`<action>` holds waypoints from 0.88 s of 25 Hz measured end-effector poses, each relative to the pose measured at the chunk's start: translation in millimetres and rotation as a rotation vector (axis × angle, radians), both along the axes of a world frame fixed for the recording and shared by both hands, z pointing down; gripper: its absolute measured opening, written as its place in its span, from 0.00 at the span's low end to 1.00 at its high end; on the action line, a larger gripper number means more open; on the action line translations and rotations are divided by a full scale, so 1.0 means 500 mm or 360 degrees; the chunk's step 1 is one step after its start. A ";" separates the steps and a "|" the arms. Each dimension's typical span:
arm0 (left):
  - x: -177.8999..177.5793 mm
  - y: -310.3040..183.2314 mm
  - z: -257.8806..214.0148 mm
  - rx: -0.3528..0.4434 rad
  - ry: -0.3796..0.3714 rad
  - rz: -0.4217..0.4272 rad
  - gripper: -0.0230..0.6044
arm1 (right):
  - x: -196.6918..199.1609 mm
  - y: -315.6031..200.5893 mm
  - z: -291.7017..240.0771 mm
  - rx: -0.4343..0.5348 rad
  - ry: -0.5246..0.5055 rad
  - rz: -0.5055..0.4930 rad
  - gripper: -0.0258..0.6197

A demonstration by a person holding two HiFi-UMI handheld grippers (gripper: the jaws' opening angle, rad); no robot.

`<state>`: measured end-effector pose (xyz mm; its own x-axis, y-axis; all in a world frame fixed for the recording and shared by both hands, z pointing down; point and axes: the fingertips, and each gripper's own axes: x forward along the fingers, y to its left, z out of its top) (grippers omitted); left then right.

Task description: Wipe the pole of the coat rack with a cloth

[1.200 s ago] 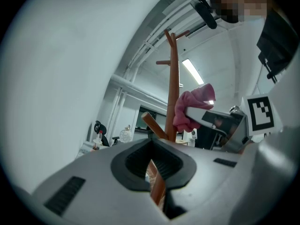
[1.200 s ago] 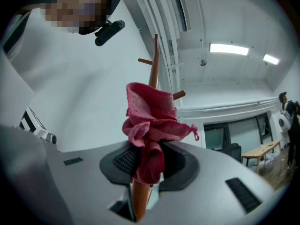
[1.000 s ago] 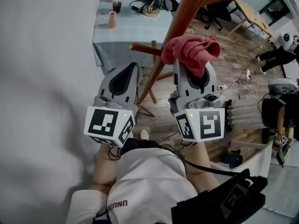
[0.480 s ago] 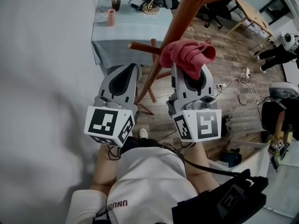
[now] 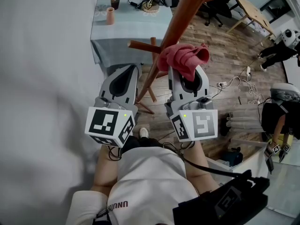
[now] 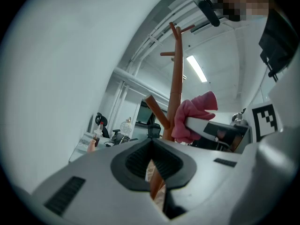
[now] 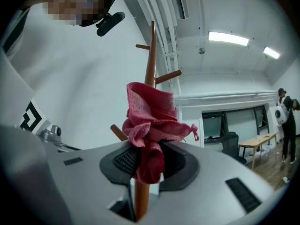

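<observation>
Nearest, the left gripper (image 5: 129, 71) has not shifted over the past second; its claw is pressed together on nothing (image 6: 151, 146), just left of the rack's lower pole. The right gripper (image 5: 186, 75) has slid left and slightly farther away, its claw pinching the bunched red cloth (image 5: 183, 57). The cloth, which sat just right of the pole (image 5: 177, 27) before, now presses against its right side. In the right gripper view the cloth (image 7: 149, 125) covers the pole (image 7: 150, 60) above the claw (image 7: 145, 161). A short wooden peg (image 5: 140, 46) juts left from the pole beside the cloth. Cables (image 5: 234, 86) trail on the floor to the right. Farther left is a table (image 5: 122, 29) with a pink cup (image 5: 110, 16); a person (image 5: 281, 48) is at the far right.
</observation>
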<state>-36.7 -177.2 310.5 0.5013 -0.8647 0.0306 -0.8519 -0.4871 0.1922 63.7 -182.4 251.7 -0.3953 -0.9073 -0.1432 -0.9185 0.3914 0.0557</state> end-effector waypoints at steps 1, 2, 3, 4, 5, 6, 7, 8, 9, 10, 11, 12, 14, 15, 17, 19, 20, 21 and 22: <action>0.001 0.001 0.003 -0.0008 0.0000 0.0003 0.06 | 0.000 0.000 0.008 -0.0009 0.0000 -0.0003 0.21; 0.002 0.002 0.007 -0.0015 0.0000 0.0005 0.06 | 0.000 0.000 0.016 -0.0019 -0.0002 -0.0006 0.21; 0.003 0.002 0.010 -0.0023 -0.0002 0.0008 0.06 | 0.000 0.000 0.024 -0.0028 -0.0004 -0.0008 0.21; 0.003 0.003 0.013 -0.0029 -0.0005 0.0010 0.06 | 0.000 0.000 0.030 -0.0037 -0.0005 -0.0009 0.21; 0.004 0.003 0.016 -0.0036 -0.0008 0.0012 0.06 | -0.001 -0.001 0.035 -0.0045 -0.0005 -0.0009 0.21; 0.004 0.004 0.019 -0.0041 -0.0012 0.0013 0.06 | -0.001 -0.002 0.039 -0.0052 -0.0006 -0.0009 0.21; 0.004 0.004 0.021 -0.0045 -0.0014 0.0014 0.06 | -0.001 -0.003 0.043 -0.0060 -0.0005 -0.0008 0.21; 0.004 0.004 0.022 -0.0048 -0.0015 0.0015 0.06 | -0.001 -0.004 0.046 -0.0069 -0.0002 -0.0004 0.21; 0.005 0.005 0.024 -0.0050 -0.0015 0.0016 0.06 | -0.001 -0.005 0.048 -0.0078 0.0002 0.0001 0.21; 0.005 0.005 0.025 -0.0053 -0.0015 0.0016 0.06 | 0.000 -0.006 0.051 -0.0089 0.0006 0.0006 0.21; 0.005 0.006 0.026 -0.0057 -0.0016 0.0016 0.06 | 0.000 -0.007 0.053 -0.0099 0.0011 0.0012 0.21; 0.005 0.006 0.028 -0.0062 -0.0015 0.0017 0.06 | 0.000 -0.007 0.056 -0.0110 0.0015 0.0015 0.21; 0.006 0.007 0.034 -0.0074 -0.0015 0.0019 0.06 | 0.000 -0.008 0.064 -0.0127 0.0022 0.0018 0.21; 0.007 0.008 0.037 -0.0081 -0.0015 0.0021 0.06 | 0.000 -0.009 0.067 -0.0135 0.0023 0.0019 0.21; 0.008 0.009 0.044 -0.0096 -0.0020 0.0025 0.06 | 0.001 -0.010 0.075 -0.0154 0.0025 0.0022 0.21; 0.009 0.010 0.049 -0.0108 -0.0029 0.0026 0.06 | 0.001 -0.009 0.084 -0.0173 0.0022 0.0024 0.21; 0.009 0.011 0.051 -0.0112 -0.0031 0.0025 0.06 | 0.001 -0.009 0.089 -0.0182 0.0020 0.0027 0.21; 0.009 0.012 0.053 -0.0115 -0.0031 0.0026 0.06 | 0.002 -0.008 0.093 -0.0189 0.0021 0.0030 0.21; 0.008 0.012 0.054 -0.0118 -0.0031 0.0026 0.06 | 0.003 -0.008 0.097 -0.0197 0.0020 0.0034 0.21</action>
